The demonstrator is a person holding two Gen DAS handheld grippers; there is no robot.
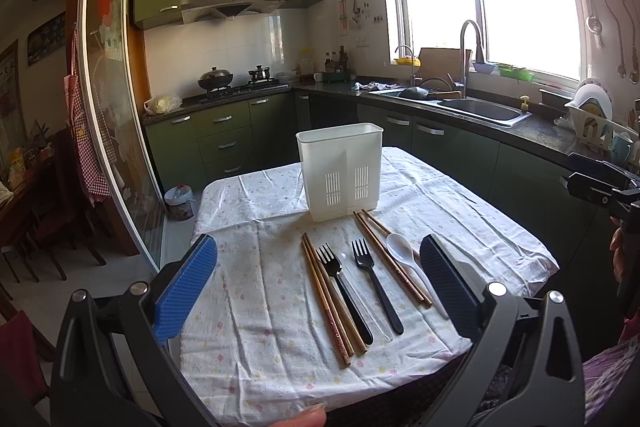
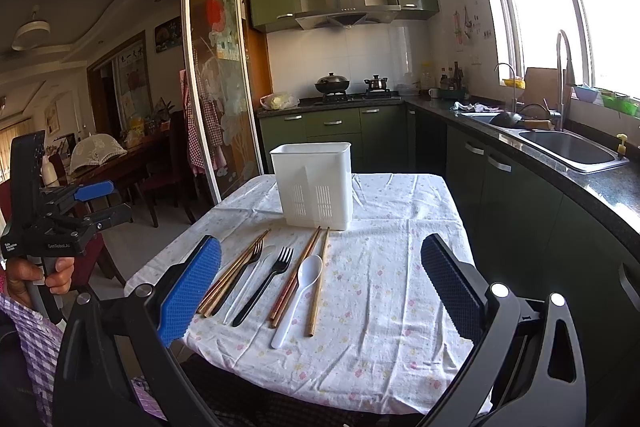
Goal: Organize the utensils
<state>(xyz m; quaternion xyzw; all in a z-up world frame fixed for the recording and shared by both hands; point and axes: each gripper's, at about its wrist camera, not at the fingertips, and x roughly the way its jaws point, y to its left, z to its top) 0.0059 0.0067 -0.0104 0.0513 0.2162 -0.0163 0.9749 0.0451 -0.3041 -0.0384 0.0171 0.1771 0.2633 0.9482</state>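
From my left wrist camera, my left gripper [image 1: 318, 275] hangs above the near edge of the table, its jaws spread wide and holding nothing; the blue pad [image 1: 186, 291] sits at the left and the dark pad [image 1: 448, 287] at the right. Below it lies the flowered tablecloth [image 1: 248, 307], wrinkled, covering the small table.

Reading the row of utensils left to right: a bundle of wooden chopsticks [image 1: 326, 301] lies furthest left, touching the first black fork [image 1: 344, 293]. Just beside that fork I think there is a clear plastic utensil [image 2: 246, 281], though it is too faint against the cloth to name. Then comes the second black fork [image 1: 376, 287], then a pair of darker chopsticks [image 1: 390, 261], and last the white spoon [image 1: 412, 263], its bowl pointing away from me and its handle running under the dark pad. All lie roughly parallel, tips toward the holder.

The white utensil holder [image 1: 340, 171] stands upright just beyond the row, in the middle of the table, with slotted vents low on its front wall. I cannot see inside it.

My right gripper [image 2: 320, 283] also hovers over the near edge with both pads well apart, empty. In its view the left gripper shows at the far left, held by a hand [image 2: 38, 277] with a checked sleeve [image 2: 28, 331].
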